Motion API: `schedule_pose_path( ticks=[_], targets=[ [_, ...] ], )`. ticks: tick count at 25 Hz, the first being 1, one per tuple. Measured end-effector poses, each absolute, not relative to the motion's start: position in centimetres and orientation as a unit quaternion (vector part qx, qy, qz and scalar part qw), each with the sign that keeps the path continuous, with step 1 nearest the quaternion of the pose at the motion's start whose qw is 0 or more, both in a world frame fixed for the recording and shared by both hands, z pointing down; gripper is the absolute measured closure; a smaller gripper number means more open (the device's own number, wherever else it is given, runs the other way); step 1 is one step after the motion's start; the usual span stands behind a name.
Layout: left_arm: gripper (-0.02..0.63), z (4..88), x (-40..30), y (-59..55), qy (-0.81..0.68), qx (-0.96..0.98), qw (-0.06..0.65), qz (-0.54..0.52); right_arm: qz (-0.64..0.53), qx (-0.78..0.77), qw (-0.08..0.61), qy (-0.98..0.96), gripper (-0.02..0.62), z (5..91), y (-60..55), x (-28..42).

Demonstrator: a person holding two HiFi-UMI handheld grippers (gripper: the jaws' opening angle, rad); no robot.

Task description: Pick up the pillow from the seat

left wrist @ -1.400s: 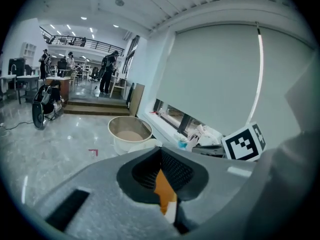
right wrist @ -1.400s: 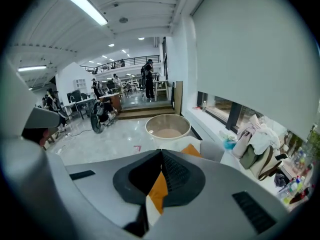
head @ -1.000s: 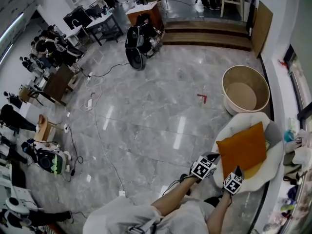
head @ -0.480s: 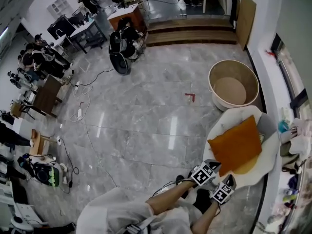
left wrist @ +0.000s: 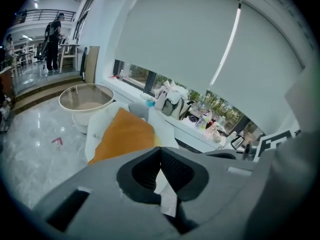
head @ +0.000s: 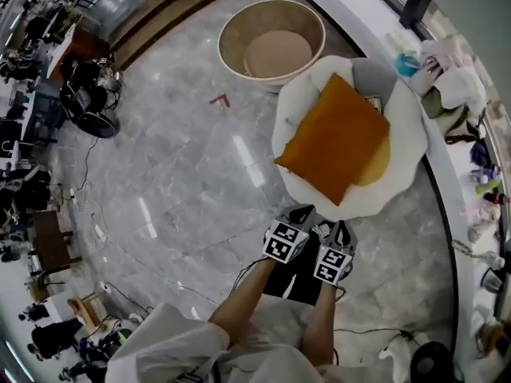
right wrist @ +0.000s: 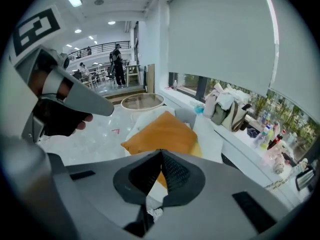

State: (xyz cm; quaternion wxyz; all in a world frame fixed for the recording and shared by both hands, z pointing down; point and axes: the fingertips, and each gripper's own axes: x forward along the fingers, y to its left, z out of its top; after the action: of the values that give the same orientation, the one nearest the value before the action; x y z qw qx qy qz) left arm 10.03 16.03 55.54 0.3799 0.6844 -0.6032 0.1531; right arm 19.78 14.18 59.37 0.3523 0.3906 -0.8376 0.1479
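Grey marble floor (head: 176, 182) fills the left of the head view, and a round tub (head: 231, 30) stands at upper centre, just beside the seat. Below centre, the left gripper (head: 302, 212) and, to its right, the right gripper (head: 340, 230) point side by side at the near edge of the white seat (head: 289, 114). Both are short of it and touch nothing. Each gripper view shows its jaws together with nothing between them, probably because the reach is not yet complete. The orange pillow (head: 334, 138), the thing to be lifted, lies on the seat right of centre, one corner turned toward the grippers. A yellow cushion (head: 377, 162) peeps out under its right edge. The jaws would have to part before either could take that near corner, and the paired stance suggests a two-sided hold on a broad, soft load. Bags (head: 455, 86) crowd the counter (head: 443, 166) at far right
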Motion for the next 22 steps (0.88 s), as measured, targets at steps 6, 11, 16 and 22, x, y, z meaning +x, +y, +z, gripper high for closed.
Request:
schedule_pose_path(
  ticks=[6, 11, 16, 22],
  targets=[
    [0.597, 58.7, 9.8, 14.2, -0.599, 0.674, 0.394, 0.176, 0.183, 0.418, 0.357, -0.815, 0.588, 62.2, 12.6, 22.7],
    [0.597, 60.2, 10.9, 11.6, -0.590, 0.672, 0.408, 0.183, 0.242, 0.462, 0.337, -0.784, 0.588, 63.9, 11.1, 23.9],
    [0.597, 61.1, 11.8, 8.6, -0.574, 0.687, 0.401, 0.193, 0.267, 0.458, 0.319, -0.786, 0.588, 64.9, 9.9, 21.7],
    [0.597, 63.1, 10.7, 6.1, -0.543, 0.710, 0.377, 0.242, 0.308, 0.464, 0.313, -0.770, 0.588, 67.9, 10.0, 21.3]
  ],
)
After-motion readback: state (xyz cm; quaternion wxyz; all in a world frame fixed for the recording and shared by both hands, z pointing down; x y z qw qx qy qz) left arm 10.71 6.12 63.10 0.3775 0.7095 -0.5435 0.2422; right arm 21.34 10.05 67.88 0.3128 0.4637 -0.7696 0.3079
